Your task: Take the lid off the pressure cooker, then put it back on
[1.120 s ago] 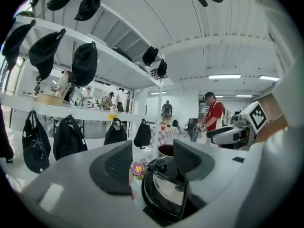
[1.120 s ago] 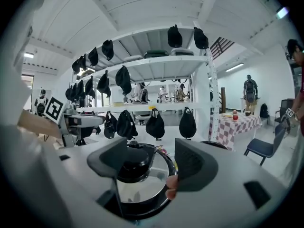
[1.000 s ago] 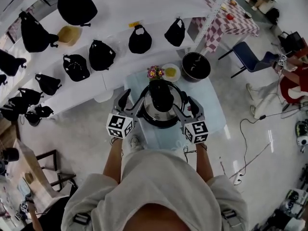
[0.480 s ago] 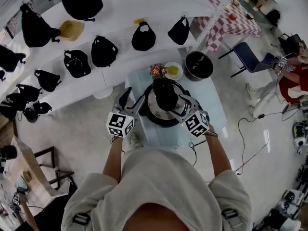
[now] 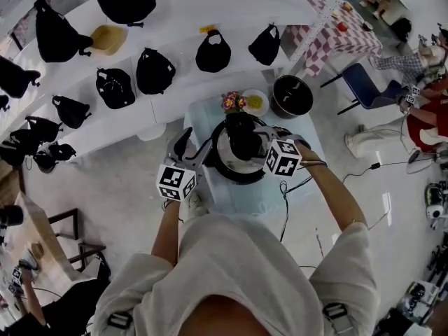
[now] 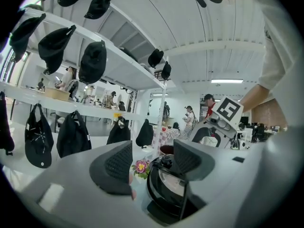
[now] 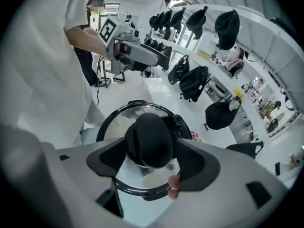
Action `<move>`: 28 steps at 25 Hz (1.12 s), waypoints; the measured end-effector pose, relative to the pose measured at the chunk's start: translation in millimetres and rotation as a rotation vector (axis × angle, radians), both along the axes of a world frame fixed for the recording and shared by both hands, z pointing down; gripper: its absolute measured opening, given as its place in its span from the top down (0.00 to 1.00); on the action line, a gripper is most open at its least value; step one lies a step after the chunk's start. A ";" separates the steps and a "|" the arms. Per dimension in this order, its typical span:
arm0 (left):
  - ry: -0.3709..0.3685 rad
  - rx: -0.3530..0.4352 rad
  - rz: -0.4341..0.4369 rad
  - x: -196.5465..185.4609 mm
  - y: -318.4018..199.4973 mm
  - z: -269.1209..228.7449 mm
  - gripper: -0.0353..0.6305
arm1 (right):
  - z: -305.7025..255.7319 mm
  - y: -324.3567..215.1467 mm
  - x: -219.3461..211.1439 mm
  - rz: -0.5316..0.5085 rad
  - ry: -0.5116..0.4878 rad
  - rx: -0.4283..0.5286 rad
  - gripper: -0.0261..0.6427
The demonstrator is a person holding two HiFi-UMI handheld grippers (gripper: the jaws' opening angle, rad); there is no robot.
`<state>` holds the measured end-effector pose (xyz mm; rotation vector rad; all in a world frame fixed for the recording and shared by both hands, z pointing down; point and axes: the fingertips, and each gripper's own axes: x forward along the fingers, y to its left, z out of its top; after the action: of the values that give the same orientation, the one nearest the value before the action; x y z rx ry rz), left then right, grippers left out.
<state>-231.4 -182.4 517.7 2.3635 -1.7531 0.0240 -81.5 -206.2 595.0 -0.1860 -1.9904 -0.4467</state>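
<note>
Standing on the pale blue bench (image 5: 241, 200), the pressure cooker (image 5: 236, 177) has its lid (image 5: 225, 154) seated on top, with the black knob (image 5: 242, 136) rising from the middle of the lid.

The right tool (image 5: 248, 140) reaches in from the cooker's right side. In the right gripper view, the right tool (image 7: 151, 148) has its two jaws closed in against opposite sides of the knob (image 7: 149, 134). The shiny lid (image 7: 118, 127) and its dark rim spread out beneath them.

The left tool (image 5: 192, 143) sits just beside the cooker's left side with its jaws spread wide. One jaw points away from the pot and the other angles toward its rim. In the left gripper view, the left tool (image 6: 152, 159) holds nothing. A small bunch of flowers (image 6: 141, 166) on the bench shows in the gap between the jaws. The right-hand jaw stands in front of the cooker (image 6: 164, 198).

At the far end of the bench, behind the cooker, are the flowers (image 5: 229, 102), a white plate (image 5: 253, 103) with something yellow on it, and an open black pot (image 5: 292, 96). Beyond the bench, white shelves (image 5: 175, 82) carry black bags (image 5: 213, 51) and a tan hat (image 5: 108, 39). A blue chair (image 5: 364, 82) stands off to the right.
</note>
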 end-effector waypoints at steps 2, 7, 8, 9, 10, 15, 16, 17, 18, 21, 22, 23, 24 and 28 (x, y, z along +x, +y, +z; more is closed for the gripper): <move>-0.010 0.000 -0.006 0.6 2.6 0.4 0.56 | 4.2 -0.4 -2.4 -0.018 0.041 -0.039 0.50; -0.015 -0.010 -0.024 -5.7 9.8 2.4 0.56 | 21.9 -1.0 -8.2 -0.084 0.174 -0.087 0.50; -0.014 -0.011 -0.029 -7.7 11.0 2.8 0.56 | 24.0 -2.5 -9.5 -0.096 0.197 -0.088 0.50; -0.013 -0.012 -0.032 -9.5 11.7 2.9 0.56 | 25.6 -4.1 -10.9 -0.105 0.218 -0.093 0.50; -0.013 -0.012 -0.035 -11.0 12.2 2.8 0.56 | 26.7 -5.3 -12.4 -0.112 0.238 -0.102 0.50; -0.010 -0.015 -0.044 -13.5 15.3 2.2 0.56 | 32.2 -1.0 -19.1 -0.159 0.321 -0.155 0.52; -0.009 -0.015 -0.044 -13.9 15.4 1.8 0.56 | 32.6 0.5 -19.6 -0.174 0.334 -0.163 0.52; -0.009 -0.015 -0.044 -14.3 15.4 1.6 0.56 | 33.1 1.7 -20.0 -0.187 0.345 -0.170 0.53; -0.009 -0.014 -0.044 -14.6 15.1 1.4 0.56 | 33.5 2.5 -20.5 -0.196 0.354 -0.175 0.54; -0.008 -0.011 -0.046 -15.9 14.4 0.9 0.56 | 33.7 2.3 -22.1 -0.207 0.365 -0.179 0.54; -0.007 -0.010 -0.048 -15.9 14.2 0.7 0.56 | 33.6 2.2 -22.1 -0.206 0.365 -0.177 0.54; -0.005 -0.009 -0.048 -15.6 13.9 0.4 0.56 | 33.5 2.1 -21.8 -0.204 0.365 -0.175 0.55; -0.004 -0.008 -0.048 -15.3 13.6 -0.1 0.56 | 33.4 2.0 -21.5 -0.199 0.366 -0.173 0.55; -0.006 -0.006 -0.049 -15.6 14.8 -1.4 0.56 | 33.9 2.6 -21.2 -0.182 0.382 -0.171 0.55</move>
<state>-247.0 -167.6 516.2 2.3180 -1.8105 0.0298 -102.7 -203.6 628.9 -0.5243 -1.6402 -0.3265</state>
